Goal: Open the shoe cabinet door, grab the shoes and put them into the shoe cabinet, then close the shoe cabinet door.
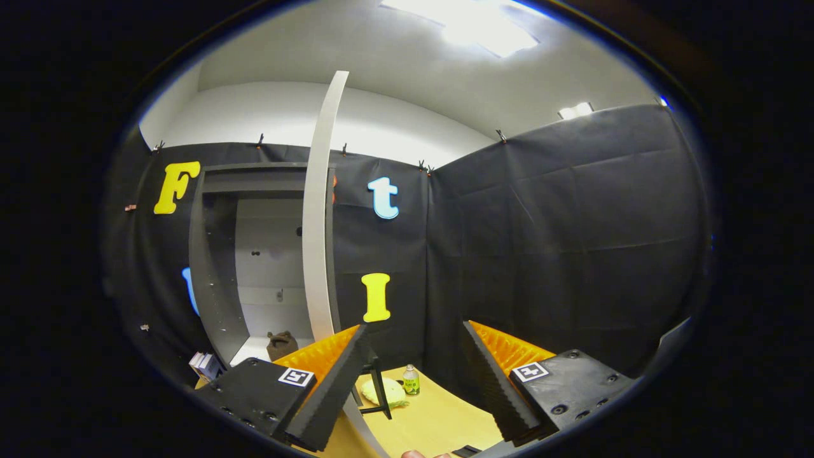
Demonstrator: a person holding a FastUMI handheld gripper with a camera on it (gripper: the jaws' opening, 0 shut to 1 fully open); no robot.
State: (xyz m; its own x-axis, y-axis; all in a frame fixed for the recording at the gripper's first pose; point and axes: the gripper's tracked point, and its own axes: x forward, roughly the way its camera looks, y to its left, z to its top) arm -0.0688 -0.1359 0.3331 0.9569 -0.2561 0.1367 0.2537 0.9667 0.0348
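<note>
Right, left to right now. Cabinet (219, 267) stands against the booth wall w/ its door (319, 216) swung out, edge-on to us, so the opening looks done. Down on the bottom shelf (251, 348) sits a brown shoe (281, 344), well beyond the fingers, just left of the door edge. A second shoe? Can't tell from here. Some small boxes or books (205, 365) sit at the cabinet's foot, too small to name.

Gripper (413, 375) is spread wide, nothing between the fingers, both tips in the air above the wooden table (439, 420). Between them, further off: a black stand (380, 391), a pale green cloth (383, 390) next to it, and a small green bottle (411, 380) just right of that.

Risks, as I judge it. The door edge hangs v. close to the left finger: a careless swing catches that finger on it and slams or bounces the door. If closing is next, pushing near the hinge side instead of the free edge means it won't shut flush. A shoe sitting proud of the shelf would block it too. Low sweep across the table knocks over the bottle, prob. the stand as well.

At the very near edge, a fingertip (414, 453) of the person peeks in below the gripper.
</note>
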